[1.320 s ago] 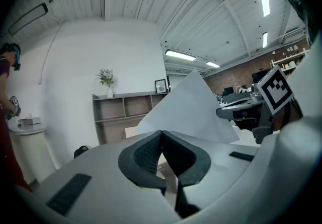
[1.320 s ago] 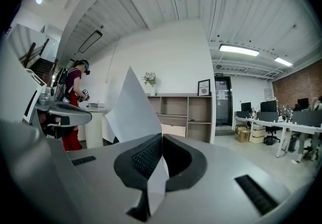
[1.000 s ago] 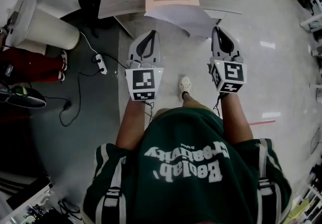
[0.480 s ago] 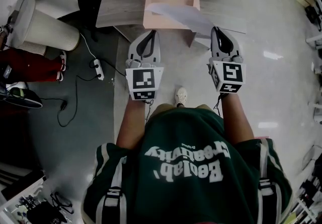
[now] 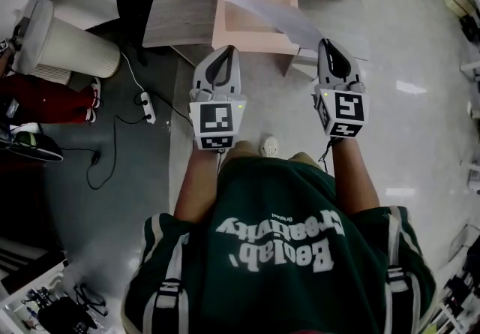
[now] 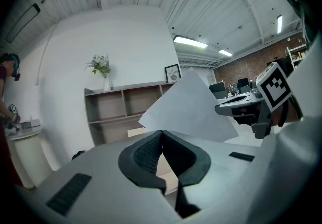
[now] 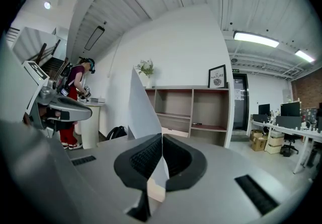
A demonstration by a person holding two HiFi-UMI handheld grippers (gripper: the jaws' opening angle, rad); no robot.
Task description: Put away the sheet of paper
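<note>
In the head view, the sheet of paper was at the top middle of the frame. It hung over the open pink box. Its lower right corner was pinched in the right gripper. The left gripper was left of the paper and did not touch it. A white bin stood at the upper left.

In the left gripper view, the left gripper had its jaws pressed together with nothing in them. The paper rose behind them, right of the middle.

In the right gripper view, the right gripper was clenched on the paper. The paper stood up from the jaws, left of the middle. Wooden shelves were behind.
</note>
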